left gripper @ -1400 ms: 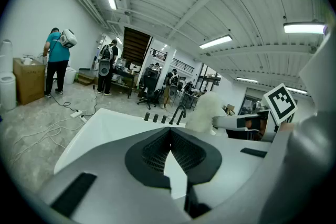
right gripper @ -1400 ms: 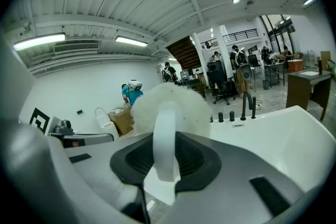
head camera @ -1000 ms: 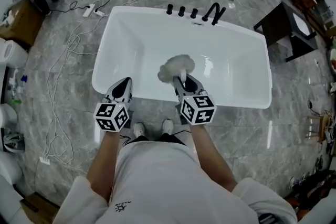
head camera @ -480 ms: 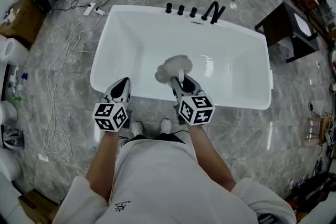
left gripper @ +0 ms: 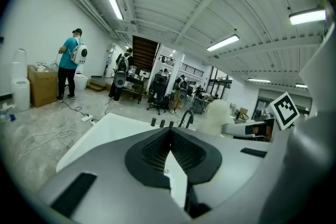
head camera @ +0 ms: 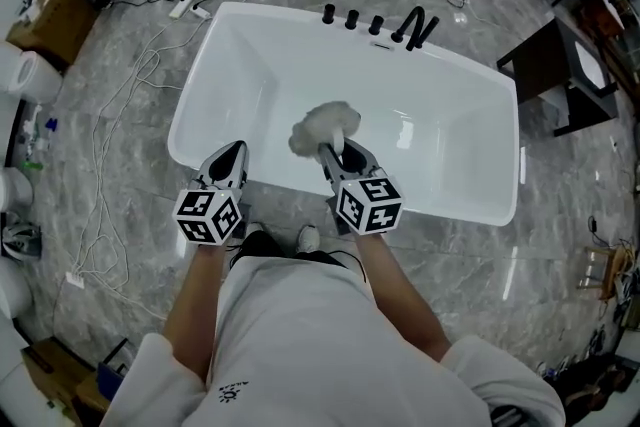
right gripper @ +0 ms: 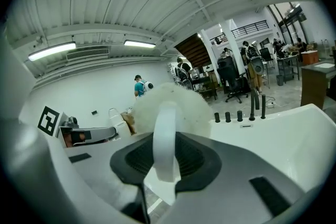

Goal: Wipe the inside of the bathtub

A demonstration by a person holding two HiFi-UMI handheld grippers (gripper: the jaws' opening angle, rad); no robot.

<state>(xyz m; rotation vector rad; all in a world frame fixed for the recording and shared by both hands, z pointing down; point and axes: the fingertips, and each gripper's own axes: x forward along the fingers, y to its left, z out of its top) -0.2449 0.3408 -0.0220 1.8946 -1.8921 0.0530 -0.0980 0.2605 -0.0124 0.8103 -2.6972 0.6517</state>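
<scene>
Gripping, right gripper point(head camera: 338, 155): jaws clamped on the white handle point(right gripper: 166, 139) of our fluffy duster point(head camera: 322, 127).
Left gripper point(head camera: 229, 160): jaws together, nothing between them, tips at the tub's near rim.
Duster: inside the bathtub point(head camera: 235, 55), by the near wall, about mid-length; we can't tell if it touches.
Pointing: the handle's long axis runs away from us, fluffy head leading toward the faucet point(head camera: 412, 23).
Arms: both forearms point(head camera: 198, 300) reach forward and down, side by side, 2 marker cubes point(head camera: 210, 215) facing up.
</scene>
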